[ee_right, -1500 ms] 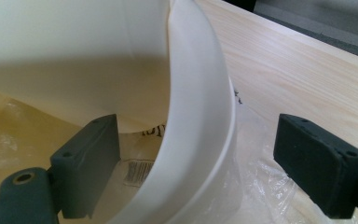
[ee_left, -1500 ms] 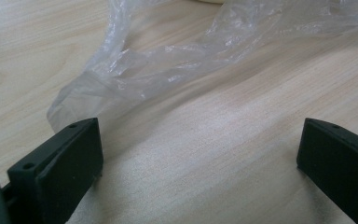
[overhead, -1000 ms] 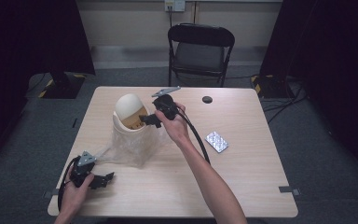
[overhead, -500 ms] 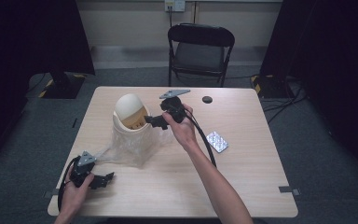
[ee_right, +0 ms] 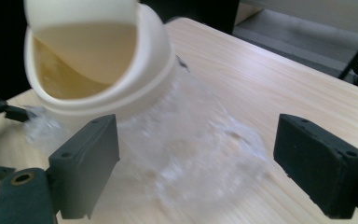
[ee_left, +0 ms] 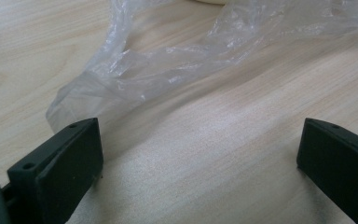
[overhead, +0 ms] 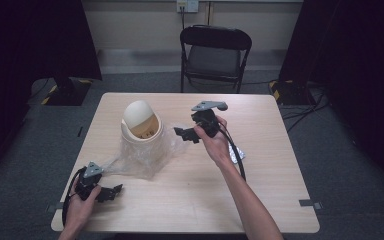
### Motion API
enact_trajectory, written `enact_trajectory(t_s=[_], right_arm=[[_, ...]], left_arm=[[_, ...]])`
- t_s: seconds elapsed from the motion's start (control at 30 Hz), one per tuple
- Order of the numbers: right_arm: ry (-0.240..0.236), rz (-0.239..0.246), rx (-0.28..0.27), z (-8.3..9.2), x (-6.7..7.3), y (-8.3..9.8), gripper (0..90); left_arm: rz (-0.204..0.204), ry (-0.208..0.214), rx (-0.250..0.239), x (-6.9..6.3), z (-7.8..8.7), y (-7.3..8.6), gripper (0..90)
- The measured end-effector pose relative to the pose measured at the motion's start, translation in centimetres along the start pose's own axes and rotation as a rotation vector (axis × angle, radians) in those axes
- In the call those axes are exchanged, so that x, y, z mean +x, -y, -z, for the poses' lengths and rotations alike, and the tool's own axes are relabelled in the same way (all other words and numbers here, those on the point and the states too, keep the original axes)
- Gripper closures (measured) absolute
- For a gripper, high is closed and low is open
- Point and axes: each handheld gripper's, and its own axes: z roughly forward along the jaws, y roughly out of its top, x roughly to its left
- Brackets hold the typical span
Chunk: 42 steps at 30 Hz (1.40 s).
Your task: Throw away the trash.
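Observation:
A cream bin [overhead: 140, 124] with a swing lid stands on the left half of the table, its lid tipped back so the tan inside shows [ee_right: 81, 70]. Clear plastic bag [overhead: 147, 155] is crumpled around its base and spreads toward me. My right gripper [overhead: 184, 134] hovers open just right of the bin, apart from it; in its own view the open jaws [ee_right: 196, 135] frame the bin and the bag [ee_right: 191, 158]. My left gripper [overhead: 111, 192] rests open at the table's front left. Its jaws [ee_left: 200, 135] face a corner of the bag [ee_left: 121, 79] without touching it.
A foil blister pack [overhead: 239, 156] lies right of centre, partly under my right forearm. A black folding chair [overhead: 215, 55] stands beyond the table's far edge. Bare wood [overhead: 180, 200] stretches across the front and right of the table.
My right gripper has drawn back from the bin's opening, moving right and a little toward me. The left gripper has stayed put.

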Motion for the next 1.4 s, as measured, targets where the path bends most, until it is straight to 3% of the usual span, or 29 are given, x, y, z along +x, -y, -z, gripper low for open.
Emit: enact_trajectory(t_s=[0.17, 0.4, 0.7, 0.9, 1.2, 1.4], right_arm=[[0.041, -0.029, 0.053, 1.5, -2.5, 2.0, 14.0], [0.089, -0.096, 0.082, 3.8, -5.8, 5.3, 14.4], [0.156, -0.171, 0.158, 5.7, -8.7, 11.5, 17.9], [0.16, -0.18, 0.178, 6.0, -9.4, 13.7, 17.0], [0.176, -0.17, 0.212, 5.1, -10.1, 15.6, 18.4], [0.191, -0.121, 0.211, 4.8, -9.5, 15.8, 24.1]], left_arm=[[0.0, 0.0, 0.0, 0.0, 0.0, 0.0, 0.0], [0.0, 0.0, 0.0, 0.0, 0.0, 0.0, 0.0], [0.0, -0.001, 0.0, 0.0, 0.0, 0.0, 0.0], [0.0, -0.001, 0.0, 0.0, 0.0, 0.0, 0.0], [0.015, -0.008, -0.002, -0.1, -0.2, -0.1, 0.0], [0.015, -0.008, -0.002, -0.1, -0.2, -0.1, 0.0]])
